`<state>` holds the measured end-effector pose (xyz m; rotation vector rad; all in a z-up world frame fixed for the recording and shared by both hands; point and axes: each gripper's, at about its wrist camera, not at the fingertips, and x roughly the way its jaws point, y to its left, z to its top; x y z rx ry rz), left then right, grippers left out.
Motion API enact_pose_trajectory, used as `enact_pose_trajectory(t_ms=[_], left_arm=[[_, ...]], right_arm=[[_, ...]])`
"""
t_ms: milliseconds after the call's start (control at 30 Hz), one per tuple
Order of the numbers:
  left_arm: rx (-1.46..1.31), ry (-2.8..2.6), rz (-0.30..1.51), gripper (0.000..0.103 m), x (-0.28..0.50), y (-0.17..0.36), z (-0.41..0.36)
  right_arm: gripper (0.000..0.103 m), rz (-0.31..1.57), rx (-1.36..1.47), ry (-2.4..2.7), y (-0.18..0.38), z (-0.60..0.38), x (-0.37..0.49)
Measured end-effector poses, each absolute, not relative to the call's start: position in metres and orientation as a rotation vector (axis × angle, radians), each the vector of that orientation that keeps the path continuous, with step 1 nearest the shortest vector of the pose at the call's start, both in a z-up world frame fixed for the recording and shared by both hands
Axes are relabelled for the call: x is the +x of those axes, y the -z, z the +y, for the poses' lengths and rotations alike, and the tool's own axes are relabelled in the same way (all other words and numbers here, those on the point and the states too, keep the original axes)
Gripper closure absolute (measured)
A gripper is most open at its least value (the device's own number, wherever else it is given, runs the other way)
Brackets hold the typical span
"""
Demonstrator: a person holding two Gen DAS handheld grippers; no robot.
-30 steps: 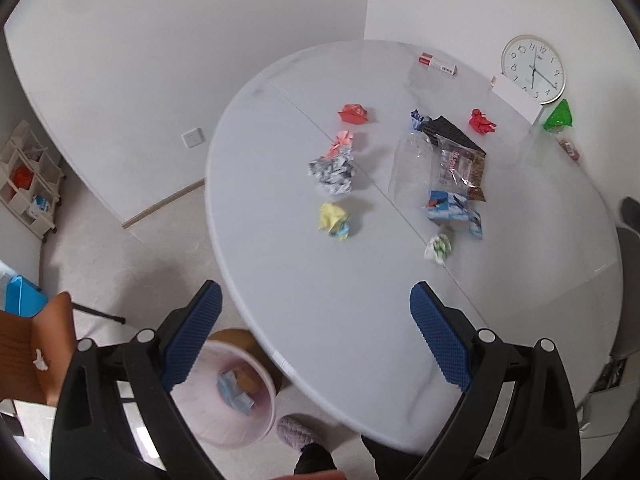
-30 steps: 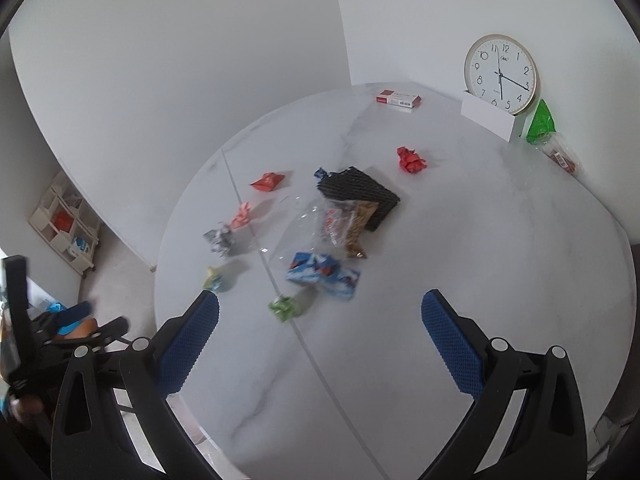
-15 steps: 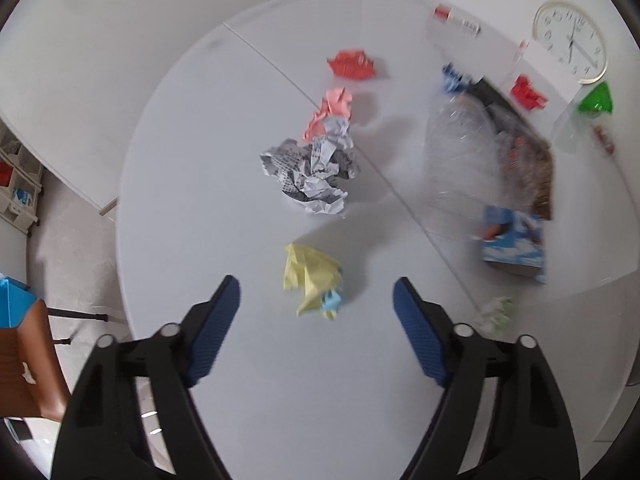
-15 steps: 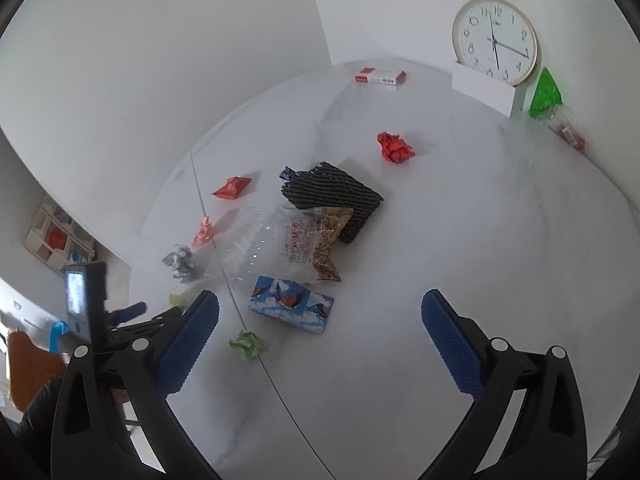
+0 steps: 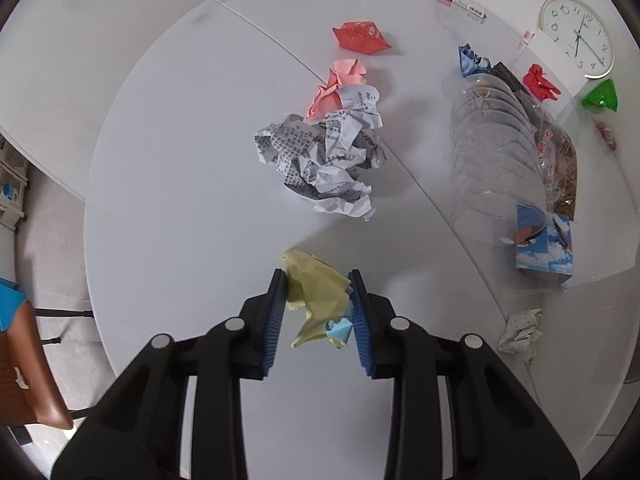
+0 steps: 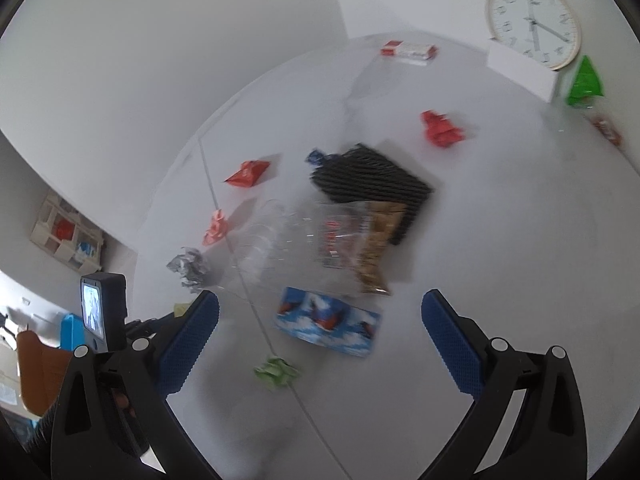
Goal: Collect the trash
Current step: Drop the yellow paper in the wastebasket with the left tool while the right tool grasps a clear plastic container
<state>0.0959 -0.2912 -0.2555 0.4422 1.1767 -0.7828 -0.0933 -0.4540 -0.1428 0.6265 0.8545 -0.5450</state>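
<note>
Left tongs [image 5: 318,292], just closing, pinch a yellow paper wad [image 5: 316,296] on the worktop [image 5: 180,200]; right tongs [image 6: 320,312] hang open above a blue packet [image 6: 326,322].

2 red wrappers [image 5: 361,37], 1 clock [image 5: 577,36]

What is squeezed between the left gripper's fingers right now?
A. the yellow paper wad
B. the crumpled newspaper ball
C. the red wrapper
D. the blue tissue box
A: the left gripper has its blue fingers pressed against both sides of the yellow paper wad, which lies on the white table.
</note>
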Motion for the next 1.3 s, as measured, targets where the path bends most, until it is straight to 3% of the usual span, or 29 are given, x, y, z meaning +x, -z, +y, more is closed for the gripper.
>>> enact_pose_trajectory(t_ms=[467,533,633,700,867,1033,1300], left_arm=[[0.291,0.742,1.124,0.072,0.093,0.181,-0.229],[0.274,0.725,1.123,0.072,0.094,0.176,-0.22],[0.254,0.692,1.12,0.072,0.094,0.168,-0.202],[0.237,0.667,1.122,0.072,0.095,0.164,-0.19],[0.184,0.616,1.12,0.072,0.091,0.15,-0.16],[0.152,0.574,1.094,0.072,0.079,0.132,-0.132],[0.13,0.462,1.055,0.071,0.051,0.104,-0.057]], right_arm=[[0.003,1.025,0.726,0.605,0.234,-0.453,0.036],[0.007,1.045,0.721,0.62,0.243,-0.453,0.041],[0.029,1.064,0.719,0.61,0.252,-0.451,0.045],[0.03,1.049,0.719,0.602,0.252,-0.452,0.044],[0.032,0.989,0.715,0.602,0.235,-0.453,0.032],[0.034,0.911,0.675,0.534,0.183,-0.435,0.01],[0.034,0.866,0.485,0.22,0.101,-0.324,-0.011]])
